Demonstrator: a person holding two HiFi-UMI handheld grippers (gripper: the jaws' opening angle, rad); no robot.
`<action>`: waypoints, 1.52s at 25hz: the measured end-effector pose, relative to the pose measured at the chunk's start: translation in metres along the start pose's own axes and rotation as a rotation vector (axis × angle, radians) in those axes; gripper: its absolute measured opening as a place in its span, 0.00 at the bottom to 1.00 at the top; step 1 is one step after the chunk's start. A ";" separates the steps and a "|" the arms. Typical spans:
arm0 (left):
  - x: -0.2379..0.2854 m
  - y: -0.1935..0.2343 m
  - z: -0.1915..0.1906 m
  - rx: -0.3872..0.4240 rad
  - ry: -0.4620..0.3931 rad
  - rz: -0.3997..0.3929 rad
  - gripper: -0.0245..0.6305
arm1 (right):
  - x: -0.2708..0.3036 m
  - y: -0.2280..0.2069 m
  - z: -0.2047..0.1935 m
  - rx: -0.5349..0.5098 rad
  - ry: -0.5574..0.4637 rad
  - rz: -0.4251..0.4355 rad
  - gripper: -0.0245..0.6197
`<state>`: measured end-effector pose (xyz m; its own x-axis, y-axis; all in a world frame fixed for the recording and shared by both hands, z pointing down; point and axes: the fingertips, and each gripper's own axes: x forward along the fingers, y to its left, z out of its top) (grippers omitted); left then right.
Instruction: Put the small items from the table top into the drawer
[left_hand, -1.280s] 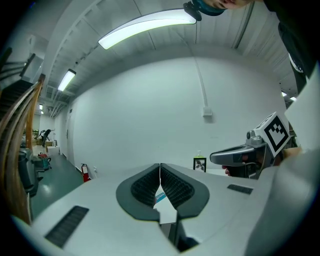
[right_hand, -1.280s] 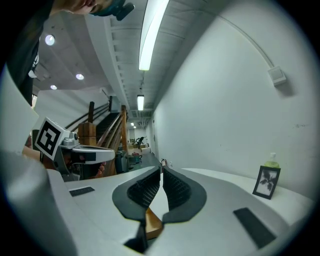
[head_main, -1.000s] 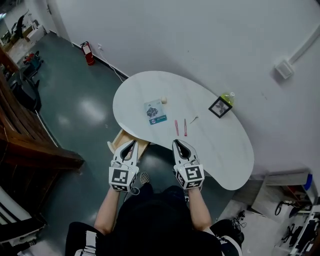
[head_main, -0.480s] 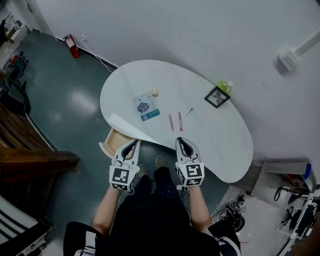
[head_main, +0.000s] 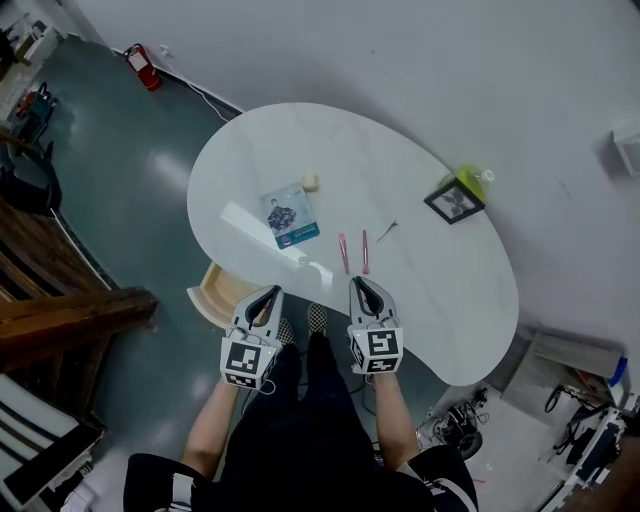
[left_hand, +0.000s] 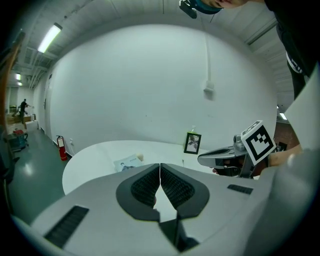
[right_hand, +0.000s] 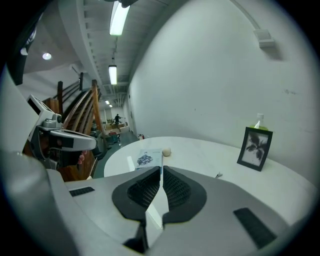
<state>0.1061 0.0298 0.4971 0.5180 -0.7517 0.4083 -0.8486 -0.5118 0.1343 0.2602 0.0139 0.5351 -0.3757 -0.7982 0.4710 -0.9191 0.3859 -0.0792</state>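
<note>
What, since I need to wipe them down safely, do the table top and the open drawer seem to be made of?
Table top: white, smooth and fairly glossy, since a bright streak reflects on it; likely laminate or painted board, but I can't be sure. Drawer: pale tan and matt, like bare wood or plywood; no grain can be made out.

Bright, even light; ceiling lamps (right_hand: 119, 17) glow at eleven o'clock. White shine on the table (head_main: 420, 290); gripper views bend, dark at edges.
</note>
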 end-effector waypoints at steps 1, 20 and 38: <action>0.006 0.002 -0.006 -0.008 0.012 0.006 0.07 | 0.007 -0.004 -0.006 0.002 0.011 0.005 0.10; 0.054 0.023 -0.052 -0.083 0.123 0.072 0.07 | 0.086 -0.029 -0.083 0.053 0.237 0.057 0.24; 0.042 0.037 -0.060 -0.108 0.130 0.134 0.07 | 0.101 -0.031 -0.105 -0.062 0.363 0.015 0.13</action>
<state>0.0901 0.0042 0.5735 0.3877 -0.7462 0.5412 -0.9190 -0.3585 0.1640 0.2633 -0.0295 0.6775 -0.3123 -0.5803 0.7521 -0.9008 0.4323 -0.0405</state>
